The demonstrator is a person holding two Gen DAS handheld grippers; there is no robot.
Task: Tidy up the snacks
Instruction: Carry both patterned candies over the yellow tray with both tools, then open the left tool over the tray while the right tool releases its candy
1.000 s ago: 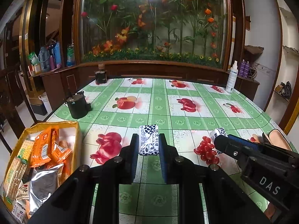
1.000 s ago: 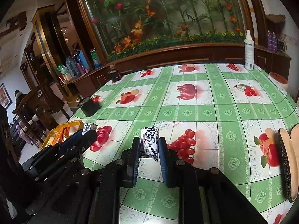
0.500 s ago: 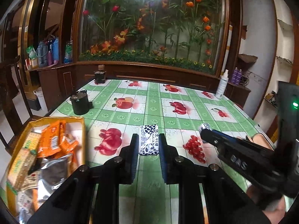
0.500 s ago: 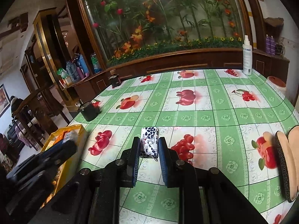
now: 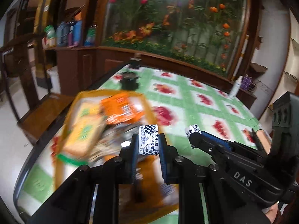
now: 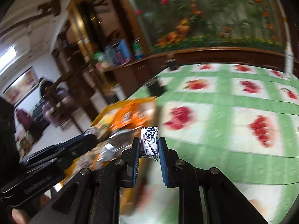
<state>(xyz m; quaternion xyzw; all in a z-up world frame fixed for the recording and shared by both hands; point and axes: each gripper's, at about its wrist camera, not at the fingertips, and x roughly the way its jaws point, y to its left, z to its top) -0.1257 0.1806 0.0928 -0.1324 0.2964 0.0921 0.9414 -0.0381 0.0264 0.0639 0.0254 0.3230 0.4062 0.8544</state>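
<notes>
Snacks go in the yellow box point(image 5: 112, 97), so I want both packs right over it before I let go.

Left wrist view: my left gripper point(image 5: 148, 145) squeezes a small white pack with dark spots point(image 5: 149, 140). It hangs above the box, over the silver bags. I should go low, then open slowly so it drops inside. My right gripper point(image 5: 193, 130) is just beside it.

Right wrist view: my right gripper point(image 6: 149, 147) clamps a second spotted pack point(image 6: 149, 141) near the box's edge. I think it needs to go further over the box first.
</notes>
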